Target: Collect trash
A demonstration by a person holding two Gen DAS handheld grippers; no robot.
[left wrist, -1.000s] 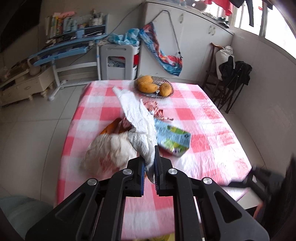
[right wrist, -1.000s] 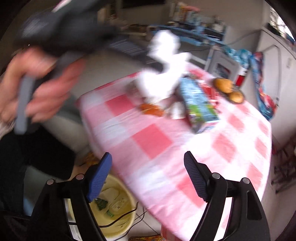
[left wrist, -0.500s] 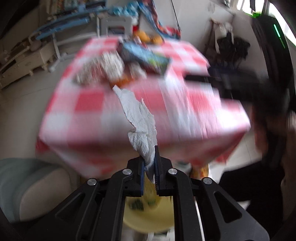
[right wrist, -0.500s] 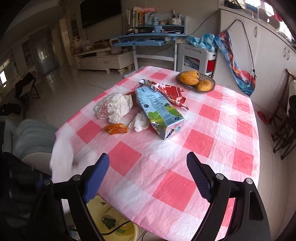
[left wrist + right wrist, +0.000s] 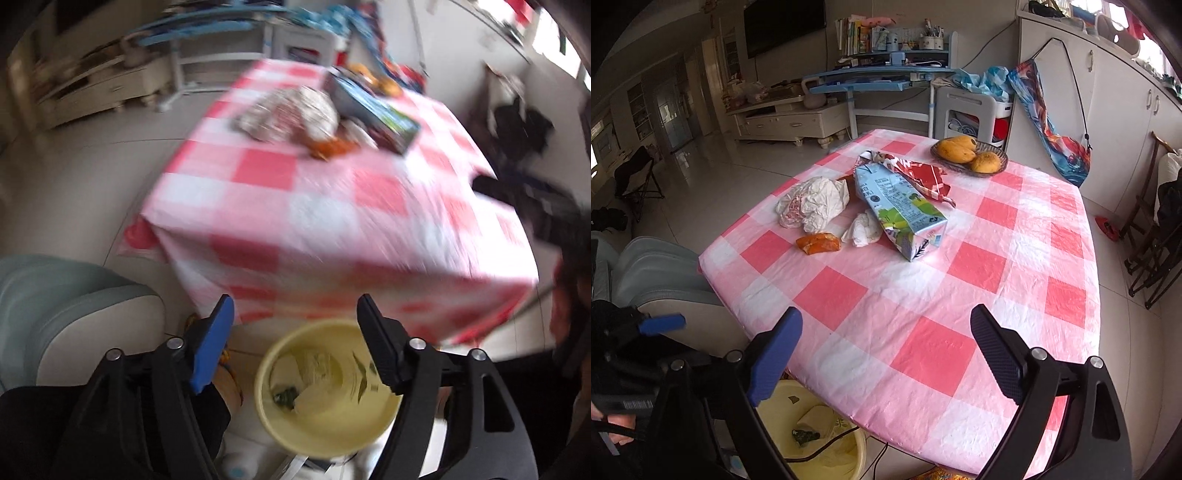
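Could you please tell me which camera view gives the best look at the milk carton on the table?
The right wrist view: the milk carton lies sharp and unobstructed on the checked tablecloth, print readable as a pattern. In the left wrist view the carton is small, far off and badly motion-blurred.

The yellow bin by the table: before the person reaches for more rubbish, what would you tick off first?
1. Left gripper empty: ok. Its jaws have just been opening, and nothing is between them.
2. Tissue landed in the yellow bin: cannot tell. Pale paper lies inside, but that view is blurred.
3. Right gripper free to pick: ok. Its jaws have been widening and hold nothing.
4. Trash left on the table: not ok. The crumpled plastic bag, orange peel, small tissue, milk carton and red wrapper remain.
5. Fruit basket kept apart from the trash: ok.
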